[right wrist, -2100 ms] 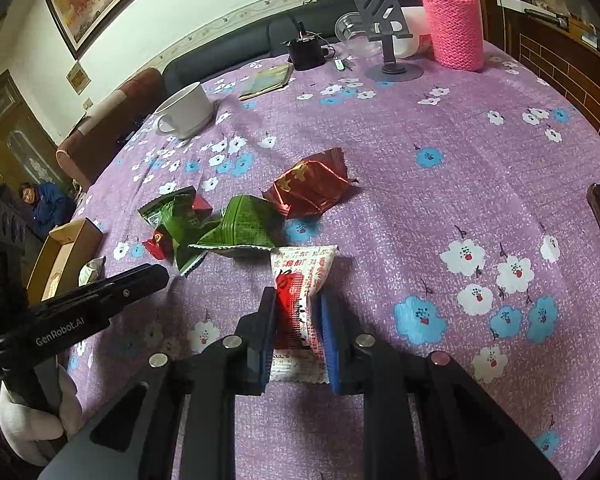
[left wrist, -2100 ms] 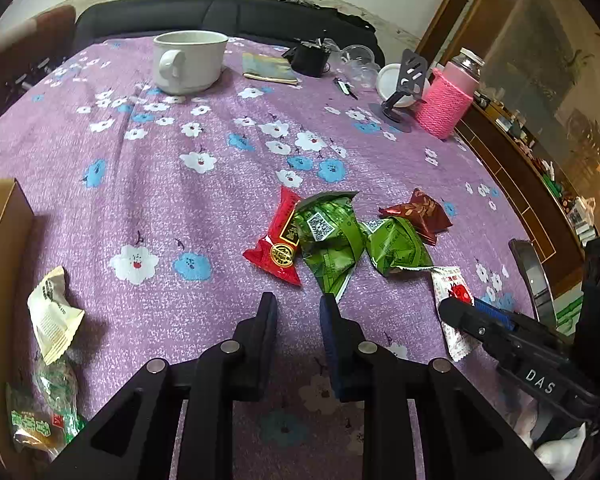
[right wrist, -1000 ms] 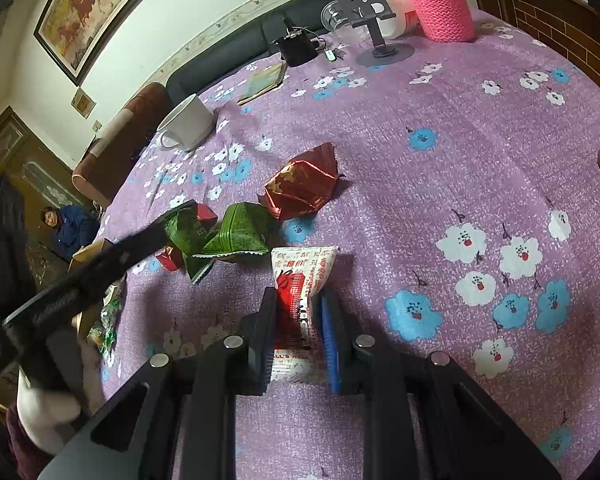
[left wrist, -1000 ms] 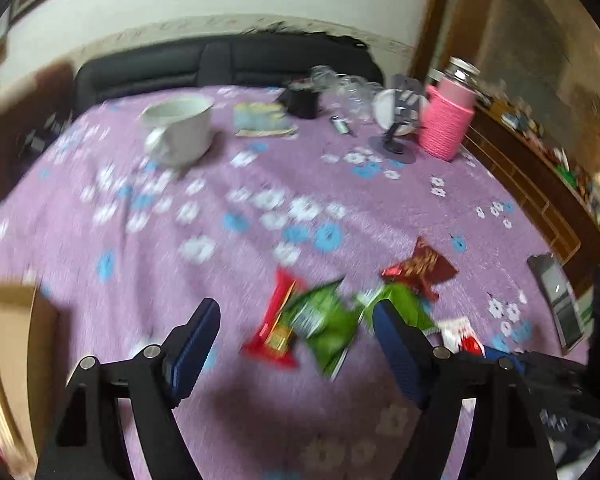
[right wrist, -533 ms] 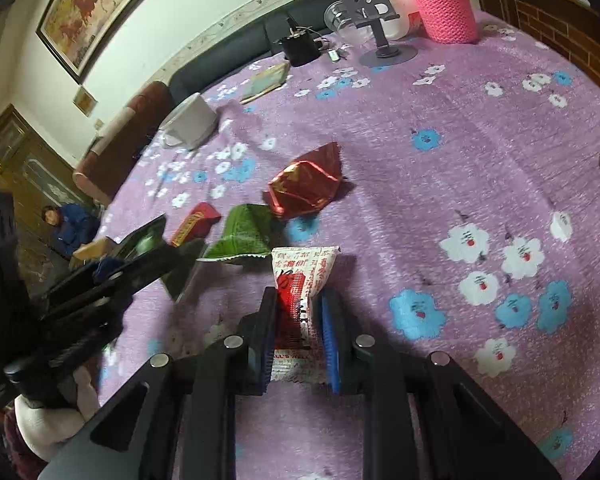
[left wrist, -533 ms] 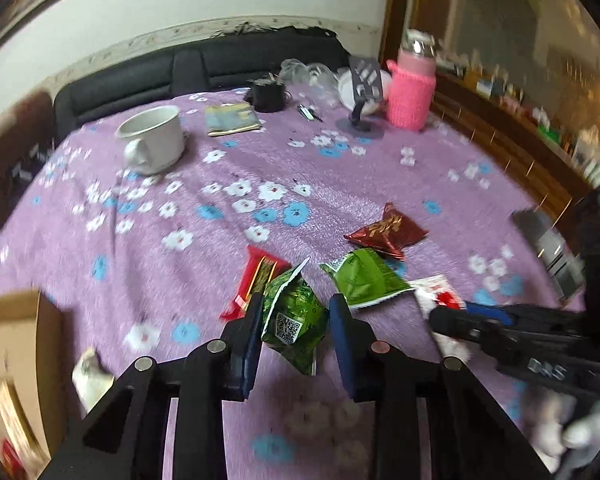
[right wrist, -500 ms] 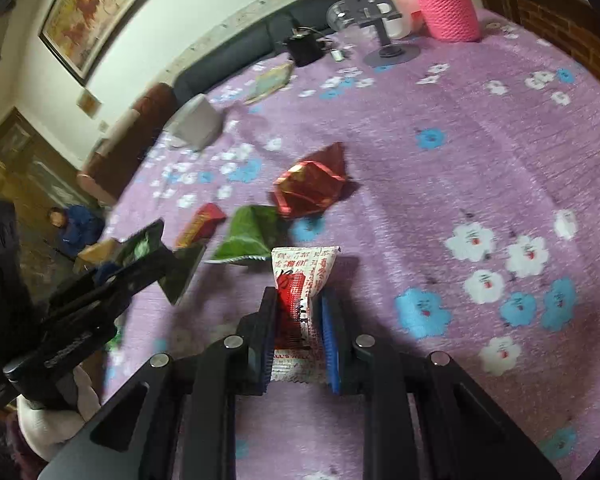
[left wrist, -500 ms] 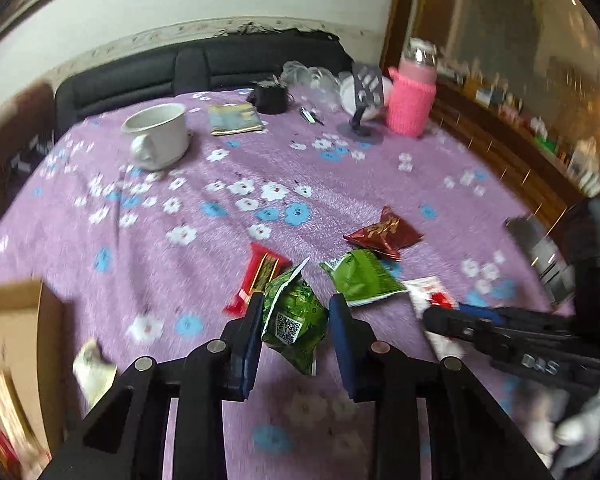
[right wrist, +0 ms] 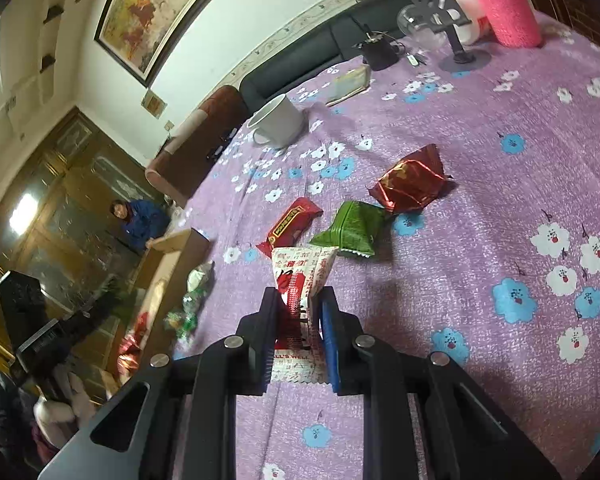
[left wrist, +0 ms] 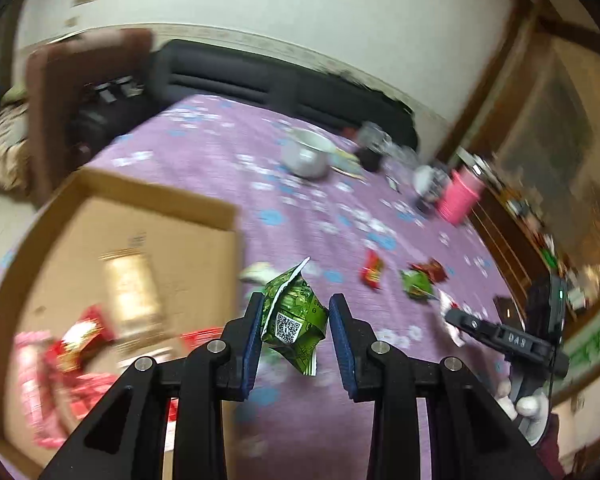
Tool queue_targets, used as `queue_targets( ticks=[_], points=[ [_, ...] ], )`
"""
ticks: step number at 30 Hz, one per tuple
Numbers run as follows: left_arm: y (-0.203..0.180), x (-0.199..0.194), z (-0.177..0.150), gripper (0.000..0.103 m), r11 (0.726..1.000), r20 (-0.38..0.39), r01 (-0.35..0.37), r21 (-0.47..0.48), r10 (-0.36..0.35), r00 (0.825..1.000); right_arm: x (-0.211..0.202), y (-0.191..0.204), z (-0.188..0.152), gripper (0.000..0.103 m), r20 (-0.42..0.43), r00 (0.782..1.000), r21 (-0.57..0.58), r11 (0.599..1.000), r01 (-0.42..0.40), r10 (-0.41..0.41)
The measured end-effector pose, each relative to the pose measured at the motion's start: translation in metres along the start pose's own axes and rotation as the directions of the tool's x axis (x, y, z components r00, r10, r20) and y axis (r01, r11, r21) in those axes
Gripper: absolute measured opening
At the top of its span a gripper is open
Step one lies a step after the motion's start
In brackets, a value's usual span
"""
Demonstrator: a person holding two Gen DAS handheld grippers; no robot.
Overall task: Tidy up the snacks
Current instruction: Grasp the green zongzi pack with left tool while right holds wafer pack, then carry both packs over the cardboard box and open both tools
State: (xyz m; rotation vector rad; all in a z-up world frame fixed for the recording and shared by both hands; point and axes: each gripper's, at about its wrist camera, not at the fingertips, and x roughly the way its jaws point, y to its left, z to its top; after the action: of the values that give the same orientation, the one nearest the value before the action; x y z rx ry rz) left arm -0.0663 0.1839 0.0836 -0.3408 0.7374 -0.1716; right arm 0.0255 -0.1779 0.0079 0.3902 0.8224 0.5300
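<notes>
My left gripper (left wrist: 296, 314) is shut on a green snack packet (left wrist: 294, 314) with a QR code, held above the purple cloth just right of the open cardboard box (left wrist: 112, 264). The box holds several red and pale packets. My right gripper (right wrist: 298, 310) is shut on a white and red snack packet (right wrist: 302, 276), lifted a little off the cloth. Left on the table are a red bar packet (right wrist: 290, 222), a green packet (right wrist: 350, 232) and a dark red foil packet (right wrist: 412, 186). The right gripper also shows at the right of the left wrist view (left wrist: 452, 318).
A white mug (right wrist: 278, 122), a small booklet (right wrist: 350, 82), a dark pot (right wrist: 378, 54), a phone stand (right wrist: 456, 36) and a pink knitted bottle (right wrist: 508, 2) stand at the far side. A crumpled pale wrapper (right wrist: 198, 280) lies beside the box. A person in blue sits in the background (right wrist: 138, 216).
My left gripper closed on the green packet, lifted it and swung left toward the box. My right gripper raised the white and red packet slightly and tilted.
</notes>
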Motion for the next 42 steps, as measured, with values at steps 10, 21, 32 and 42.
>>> queue_targets(
  ticks=[10,21,32,42],
  points=[
    [0.097,-0.034,0.01,0.034,0.989,0.001,-0.102,-0.103,0.103,0.995,0.03,0.092,-0.014,0.02,-0.083,0.996,-0.191,0.982,0.001,-0.017],
    [0.155,-0.001,0.031,0.034,0.979,-0.097,-0.158,-0.132,0.146,0.985,0.116,0.219,-0.018,0.02,-0.248,0.967,-0.32,0.938,-0.132,0.051],
    [0.16,0.002,0.029,0.057,0.979,-0.058,-0.089,-0.183,0.08,0.995,0.179,0.25,-0.035,0.029,-0.261,0.962,-0.419,0.907,-0.04,-0.078],
    [0.107,-0.026,0.036,0.067,0.994,0.004,-0.027,-0.109,0.027,1.0,0.102,0.218,-0.009,0.044,-0.09,0.996,-0.279,0.96,-0.011,-0.015]
  ],
)
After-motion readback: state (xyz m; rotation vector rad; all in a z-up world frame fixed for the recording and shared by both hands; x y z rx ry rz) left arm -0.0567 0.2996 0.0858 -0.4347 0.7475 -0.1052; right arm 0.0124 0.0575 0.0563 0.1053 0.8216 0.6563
